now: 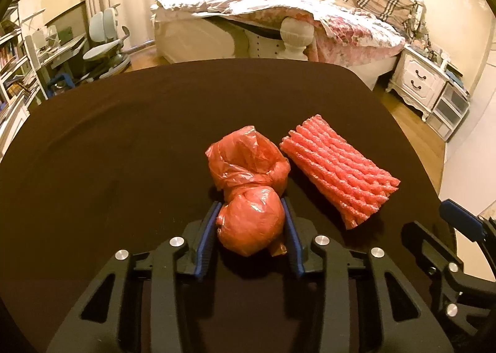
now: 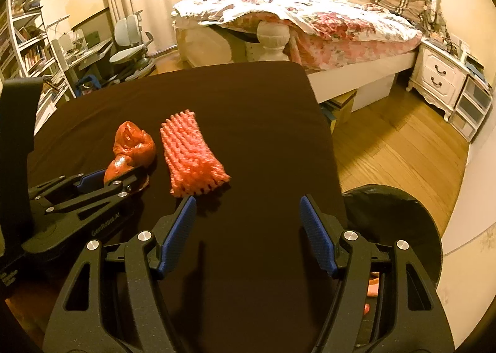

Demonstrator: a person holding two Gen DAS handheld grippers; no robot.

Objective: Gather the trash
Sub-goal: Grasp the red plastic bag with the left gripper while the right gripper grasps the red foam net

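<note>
A crumpled red plastic bag (image 1: 248,179) lies on the dark brown table (image 1: 124,136). My left gripper (image 1: 251,207) has its two blue pads against the sides of the bag's near bulge, shut on it; it also shows in the right wrist view (image 2: 121,174) with the bag (image 2: 133,145). A pink foam net sleeve (image 1: 338,167) lies just right of the bag, also in the right wrist view (image 2: 192,154). My right gripper (image 2: 248,207) is open and empty, just short of the sleeve's near end.
A black-lined trash bin (image 2: 393,216) stands at the table's right edge, below my right gripper. Beyond the table stand a bed (image 2: 310,24), a white nightstand (image 2: 440,80), an office chair (image 1: 105,42) and a bookshelf (image 2: 24,39). Wood floor lies to the right.
</note>
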